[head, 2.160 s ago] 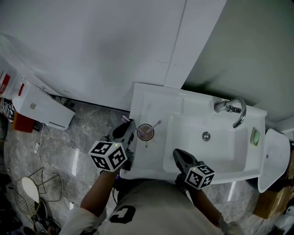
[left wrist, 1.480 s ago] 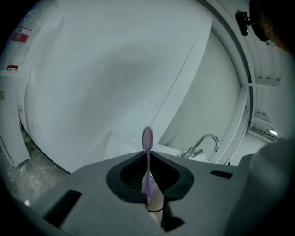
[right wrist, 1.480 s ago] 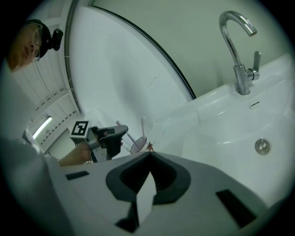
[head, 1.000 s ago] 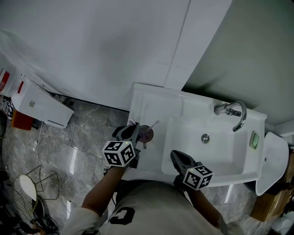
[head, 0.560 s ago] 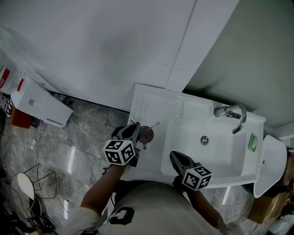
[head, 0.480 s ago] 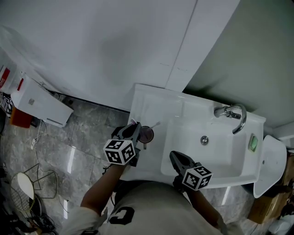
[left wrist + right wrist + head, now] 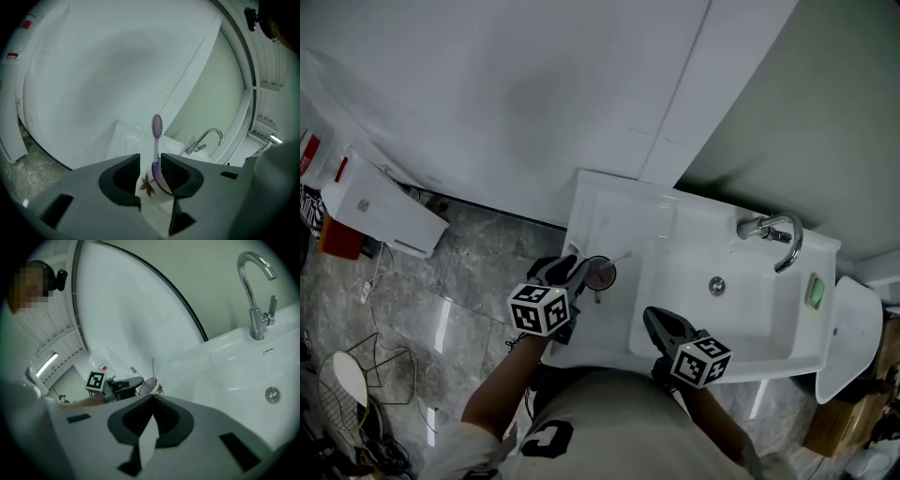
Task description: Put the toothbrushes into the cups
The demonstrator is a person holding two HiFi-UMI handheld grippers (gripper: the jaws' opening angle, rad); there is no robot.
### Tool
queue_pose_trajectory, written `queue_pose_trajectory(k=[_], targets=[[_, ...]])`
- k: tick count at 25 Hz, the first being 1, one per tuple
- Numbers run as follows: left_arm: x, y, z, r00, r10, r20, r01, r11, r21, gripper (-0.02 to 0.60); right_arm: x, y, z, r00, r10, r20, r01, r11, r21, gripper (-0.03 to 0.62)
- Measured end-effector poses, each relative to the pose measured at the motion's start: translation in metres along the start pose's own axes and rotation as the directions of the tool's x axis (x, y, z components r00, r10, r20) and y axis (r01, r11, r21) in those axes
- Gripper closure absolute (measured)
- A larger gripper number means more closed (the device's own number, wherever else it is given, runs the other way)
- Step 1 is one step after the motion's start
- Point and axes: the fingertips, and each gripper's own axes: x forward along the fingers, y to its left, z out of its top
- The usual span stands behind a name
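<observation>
Down over the white sink, by the head view: finds the left gripper hard beside the one cup on the left ledge, with a pale toothbrush leaning out of that cup toward the basin. Places the right gripper well apart, at the sink's front rim, taking no part. Counts one cup, one faucet, no loose brush on ledge or basin.

Along the left gripper view: shows jaws that have just been opening and now stand wide. Sets a purple-headed toothbrush upright between them, its foot down in the cup, close to one pad yet not pinched. Reads as the letting-go step, brush already delivered.

Along the right gripper view: shows jaws pressed together on nothing. Picks out the cup far off beside the left gripper, with a thin upright stem and a pink tip near it; suggests two toothbrushes in all, though too small to swear to.

Next, probably: calls for drawing the left gripper straight back, clear of the handle, without nudging the cup. Leaves, by this count, nothing more to load.
</observation>
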Motion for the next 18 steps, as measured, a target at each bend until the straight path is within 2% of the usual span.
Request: queue_pose_trajectory(k=[2, 8, 10, 12, 15, 18], targets=[[-0.007, 0.002, -0.001, 1.0, -0.004, -0.008, 0.004, 1.0, 0.007, 0.426, 0.0, 0.002, -0.001, 1.0, -0.003, -0.002, 0.003, 1.0, -0.006, 0.584], [-0.045, 0.013, 0.008, 1.0, -0.001, 0.024, 0.001, 1.0, 0.007, 0.427, 0.001, 0.017, 0.0, 1.0, 0.012, 0.008, -0.012, 0.999, -0.036, 0.583], [-0.061, 0.014, 0.011, 0.999, -0.005, 0.045, 0.004, 1.0, 0.022, 0.461, 0.003, 0.024, -0.003, 0.999, 0.032, -0.004, -0.032, 0.999, -0.044, 0.583], [-0.077, 0.014, 0.015, 0.998, -0.024, 0.064, 0.022, 0.999, 0.036, 0.548, 0.005, 0.032, -0.004, 0.999, 0.05, -0.011, -0.05, 0.997, -0.06, 0.583], [-0.094, 0.013, 0.015, 0.996, -0.072, 0.06, 0.071, 0.997, 0.013, 0.561, 0.011, 0.052, -0.003, 0.995, 0.103, -0.011, -0.103, 0.99, -0.095, 0.583], [-0.105, 0.016, 0.014, 0.995, -0.077, 0.066, 0.078, 0.997, -0.003, 0.561, 0.02, 0.08, -0.002, 0.979, 0.2, -0.029, -0.202, 0.972, -0.124, 0.583]])
